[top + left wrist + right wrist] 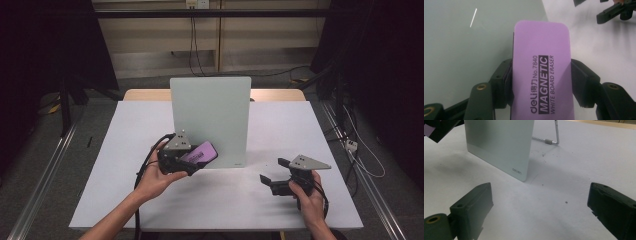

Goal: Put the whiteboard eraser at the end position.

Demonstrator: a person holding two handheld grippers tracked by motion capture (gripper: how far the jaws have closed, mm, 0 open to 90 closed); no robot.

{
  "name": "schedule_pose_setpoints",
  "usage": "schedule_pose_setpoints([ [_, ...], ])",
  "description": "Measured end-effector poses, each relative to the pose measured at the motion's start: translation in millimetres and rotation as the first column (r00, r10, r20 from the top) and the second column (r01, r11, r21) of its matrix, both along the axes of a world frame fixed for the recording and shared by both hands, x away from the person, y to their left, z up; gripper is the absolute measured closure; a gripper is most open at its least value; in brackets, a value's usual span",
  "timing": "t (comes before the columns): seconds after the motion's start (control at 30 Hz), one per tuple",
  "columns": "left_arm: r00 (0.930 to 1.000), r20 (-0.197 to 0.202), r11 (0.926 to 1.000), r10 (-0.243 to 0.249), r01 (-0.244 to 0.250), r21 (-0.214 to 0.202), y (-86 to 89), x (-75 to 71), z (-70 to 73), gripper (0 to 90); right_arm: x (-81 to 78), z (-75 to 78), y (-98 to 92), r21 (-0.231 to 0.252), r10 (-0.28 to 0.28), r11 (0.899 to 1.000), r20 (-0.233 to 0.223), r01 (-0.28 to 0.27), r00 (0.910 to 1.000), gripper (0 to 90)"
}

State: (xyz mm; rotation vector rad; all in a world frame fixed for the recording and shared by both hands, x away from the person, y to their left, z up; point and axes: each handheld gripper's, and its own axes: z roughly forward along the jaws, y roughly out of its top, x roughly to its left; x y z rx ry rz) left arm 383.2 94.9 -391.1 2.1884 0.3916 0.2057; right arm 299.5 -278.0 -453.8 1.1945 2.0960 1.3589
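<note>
A purple magnetic whiteboard eraser (200,153) (542,70) is clamped between the jaws of my left gripper (196,161) (541,80), which is shut on its two long sides. The eraser's front end lies close to the lower left face of a small upright glass whiteboard (212,117) (461,45) (499,142); contact cannot be told. A short white mark (473,17) shows on the board. My right gripper (272,172) (541,212) hovers low at the table's right front, open, nothing between its fingers.
The whiteboard stands mid-table on a wire stand (552,137) behind it. The white table top (280,130) carries a few dark specks. Dark curtains, floor rails and cables surround the table.
</note>
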Motion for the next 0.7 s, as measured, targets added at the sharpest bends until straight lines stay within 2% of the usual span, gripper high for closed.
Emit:
schedule_pose_setpoints([
  [0.13, 0.9999, -0.015, 1.0, 0.006, -0.006, -0.004, 2.9, 1.1, -3.2, 40.7, 0.9, -0.1, 1.1, 0.002, -0.002, 1.0, -0.003, 0.002, 1.0, 6.0],
  [0.3, 0.9998, -0.011, 0.9999, 0.016, -0.016, -0.002, 6.6, 2.1, -0.8, 40.7, 1.5, -0.4, 1.6, 0.0, -0.001, 1.0, -0.003, 0.001, 1.0, 6.0],
  [0.53, 0.9957, -0.073, 0.9972, -0.057, 0.06, 0.045, 0.7, -2.5, -5.5, 40.7, 1.7, -0.5, 1.2, 0.004, -0.002, 1.0, -0.004, 0.002, 1.0, 6.0],
  [0.7, 0.9935, -0.093, 0.9956, -0.066, 0.071, 0.06, -1.3, -4.1, -7.4, 40.7, 3.3, -1.1, 1.6, 0.005, -0.006, 1.0, -0.009, 0.006, 0.9999, 6.0],
])
